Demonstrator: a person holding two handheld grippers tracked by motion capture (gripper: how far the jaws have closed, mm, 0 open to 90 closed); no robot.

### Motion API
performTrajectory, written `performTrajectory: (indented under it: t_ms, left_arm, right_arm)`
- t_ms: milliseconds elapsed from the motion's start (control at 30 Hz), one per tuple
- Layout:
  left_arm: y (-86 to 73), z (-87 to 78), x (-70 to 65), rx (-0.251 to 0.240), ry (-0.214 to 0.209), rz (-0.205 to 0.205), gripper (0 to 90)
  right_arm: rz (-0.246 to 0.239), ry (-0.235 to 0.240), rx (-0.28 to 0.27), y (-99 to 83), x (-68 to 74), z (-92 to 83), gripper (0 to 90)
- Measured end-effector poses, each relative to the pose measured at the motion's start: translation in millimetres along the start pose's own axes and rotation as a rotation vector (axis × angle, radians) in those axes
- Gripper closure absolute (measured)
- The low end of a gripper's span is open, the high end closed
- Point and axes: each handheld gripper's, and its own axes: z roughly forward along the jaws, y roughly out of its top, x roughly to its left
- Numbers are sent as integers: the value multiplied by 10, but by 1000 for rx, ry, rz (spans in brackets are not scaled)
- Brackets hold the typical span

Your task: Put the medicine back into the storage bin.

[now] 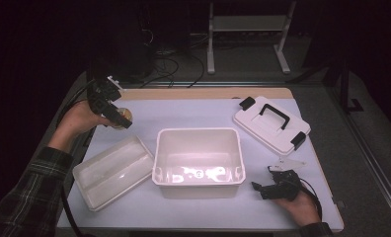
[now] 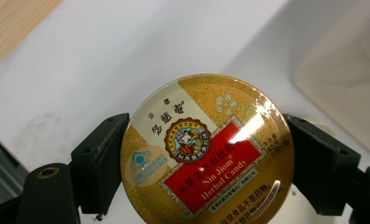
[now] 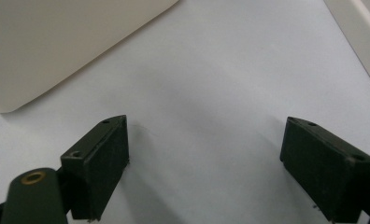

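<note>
A round, glossy gold candy tin (image 2: 207,151) sits clamped between the left gripper's (image 2: 206,168) matte black jaws above the white tabletop (image 1: 193,111); the right gripper's (image 3: 204,168) jaws gape wide, empty.

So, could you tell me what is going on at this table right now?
A person works with a hand-held gripper in each hand. The left hand-held gripper is clamped on a round candy tin, held above the table's left side beside the open white bin. The right hand-held gripper is open with nothing between its jaws, low near the bin's right. The lid lies apart.
</note>
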Motion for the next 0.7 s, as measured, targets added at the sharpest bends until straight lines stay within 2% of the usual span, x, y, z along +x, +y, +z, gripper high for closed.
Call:
performTrajectory:
  t_ms: [367, 700]
  left_arm:
    - [142, -166, -462, -33, -56, 131, 196]
    - [287, -204, -906, -46, -117, 262, 196]
  right_arm:
    - [0, -1, 2, 1, 0, -2, 147]
    - [2, 0, 0, 0, 1, -1, 146]
